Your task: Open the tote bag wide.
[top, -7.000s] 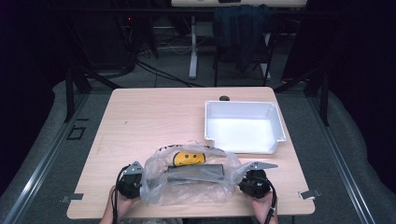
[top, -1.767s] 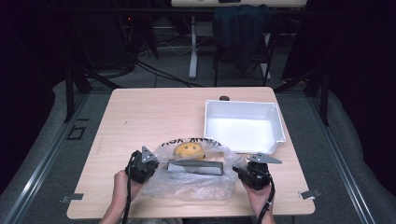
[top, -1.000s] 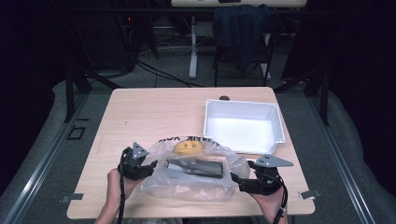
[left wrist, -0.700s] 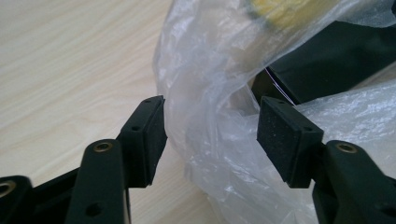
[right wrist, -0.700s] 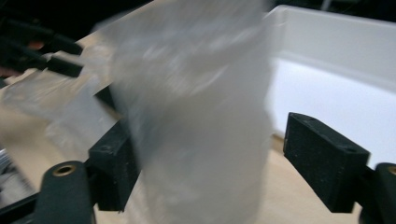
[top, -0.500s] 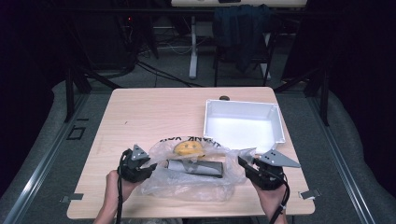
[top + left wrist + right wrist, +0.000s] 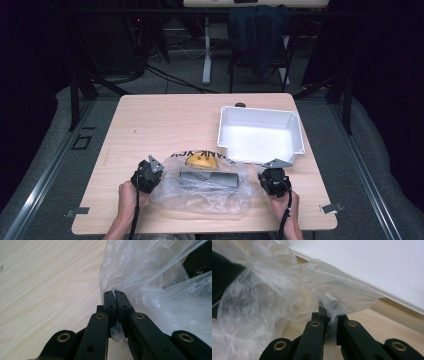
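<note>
both hand-held grippers, left (image 7: 115,296) and right (image 7: 327,313), pinch the thin plastic bag (image 7: 207,187) at 9 and 3 o'clock; a hard pull could tear it

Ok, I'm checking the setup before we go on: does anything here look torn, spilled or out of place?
Nothing stands out. The clear plastic bag lies crumpled but whole on the table, its dark box still inside. The left gripper and right gripper each pinch an edge of it. The white bin sits upright.

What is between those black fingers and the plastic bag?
Nothing visible. The left gripper and right gripper have just closed, each pinching an edge of the clear plastic bag directly between its fingers.
</note>
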`<move>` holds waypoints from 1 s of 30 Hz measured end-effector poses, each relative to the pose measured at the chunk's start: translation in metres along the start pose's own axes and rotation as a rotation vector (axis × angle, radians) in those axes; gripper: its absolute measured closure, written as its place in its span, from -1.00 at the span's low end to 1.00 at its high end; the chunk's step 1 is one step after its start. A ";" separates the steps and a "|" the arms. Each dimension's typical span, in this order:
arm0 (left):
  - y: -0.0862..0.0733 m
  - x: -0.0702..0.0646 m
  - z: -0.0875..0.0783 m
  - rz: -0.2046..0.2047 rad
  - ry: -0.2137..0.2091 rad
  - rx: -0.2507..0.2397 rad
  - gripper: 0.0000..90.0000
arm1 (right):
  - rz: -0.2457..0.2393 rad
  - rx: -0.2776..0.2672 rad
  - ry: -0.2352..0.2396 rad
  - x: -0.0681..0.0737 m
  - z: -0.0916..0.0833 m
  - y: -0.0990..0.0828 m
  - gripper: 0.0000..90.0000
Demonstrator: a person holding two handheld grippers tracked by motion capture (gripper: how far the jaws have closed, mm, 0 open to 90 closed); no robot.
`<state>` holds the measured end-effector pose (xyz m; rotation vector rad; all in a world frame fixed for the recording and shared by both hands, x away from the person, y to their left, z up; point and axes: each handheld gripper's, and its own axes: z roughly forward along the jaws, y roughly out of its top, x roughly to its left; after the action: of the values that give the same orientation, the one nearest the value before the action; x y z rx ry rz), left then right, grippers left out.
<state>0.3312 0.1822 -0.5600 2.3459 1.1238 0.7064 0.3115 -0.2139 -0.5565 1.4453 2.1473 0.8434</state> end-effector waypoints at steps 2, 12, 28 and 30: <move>-0.001 0.002 -0.001 -0.001 0.000 0.001 0.97 | 0.001 0.007 0.002 -0.002 -0.003 -0.003 0.99; -0.004 0.015 -0.016 -0.068 -0.083 -0.042 0.53 | 0.009 -0.054 0.048 -0.007 -0.028 -0.005 0.21; 0.003 0.014 -0.008 -0.112 -0.165 -0.043 0.66 | -0.079 -0.051 0.120 0.016 -0.010 0.012 0.88; 0.003 0.010 -0.002 -0.090 -0.139 -0.025 0.77 | -0.074 -0.003 0.084 0.015 0.002 0.010 0.97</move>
<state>0.3374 0.1889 -0.5541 2.2694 1.1447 0.5140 0.3137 -0.1966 -0.5509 1.3416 2.2454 0.8944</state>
